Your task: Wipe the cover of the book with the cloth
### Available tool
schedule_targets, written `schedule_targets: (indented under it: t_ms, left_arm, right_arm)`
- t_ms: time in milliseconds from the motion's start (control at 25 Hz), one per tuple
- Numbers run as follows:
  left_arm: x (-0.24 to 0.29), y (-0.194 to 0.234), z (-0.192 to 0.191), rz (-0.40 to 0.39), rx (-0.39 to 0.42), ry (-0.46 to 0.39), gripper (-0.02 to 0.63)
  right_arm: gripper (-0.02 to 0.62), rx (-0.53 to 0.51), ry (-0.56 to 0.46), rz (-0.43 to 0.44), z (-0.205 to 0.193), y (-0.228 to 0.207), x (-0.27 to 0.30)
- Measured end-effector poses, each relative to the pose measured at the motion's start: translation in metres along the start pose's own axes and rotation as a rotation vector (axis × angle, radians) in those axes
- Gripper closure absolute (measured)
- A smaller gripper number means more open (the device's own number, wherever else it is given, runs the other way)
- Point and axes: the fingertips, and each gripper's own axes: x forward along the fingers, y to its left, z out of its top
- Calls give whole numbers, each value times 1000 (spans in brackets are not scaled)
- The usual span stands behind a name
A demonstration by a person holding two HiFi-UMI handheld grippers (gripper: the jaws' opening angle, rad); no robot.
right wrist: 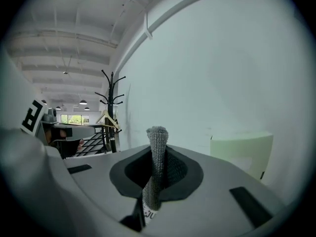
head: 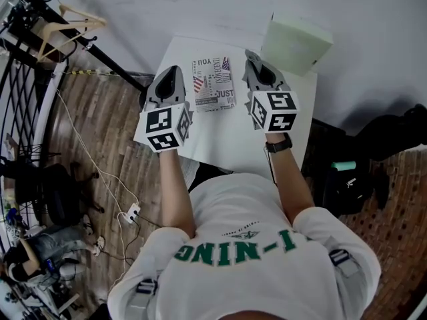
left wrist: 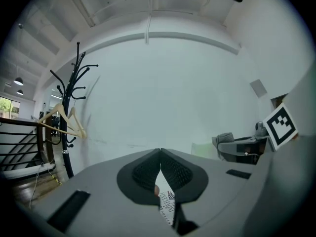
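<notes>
White tabletop (head: pixel 227 145) carries the book (head: pixel 214 84) near its far edge. Your right gripper (right wrist: pixel 157 154) pinches a soft, limp knit cloth (right wrist: pixel 158 135); the left gripper (left wrist: pixel 160 153) is closed and empty. The cover is probably slick.

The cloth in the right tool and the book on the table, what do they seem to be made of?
The cloth looks like grey knitted or woven fabric with a matte finish; a fine ribbed weave shows. The book is probably paper with a printed card cover, lying flat with black-and-white lettering and a flag. Its gloss cannot be told.
</notes>
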Motion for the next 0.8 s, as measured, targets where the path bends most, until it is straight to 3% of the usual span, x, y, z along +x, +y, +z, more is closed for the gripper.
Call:
schedule_targets:
  t_ms: [600,800]
  left_arm:
    - [-15,-32,-7,-29,36,-4,592]
    - [-7,-34,-42,-29,58,70,592]
  right_arm:
    - [565,-13,-42,6,-5,-1,-23]
    - [565,-21,-26,28,-14,-11,-21]
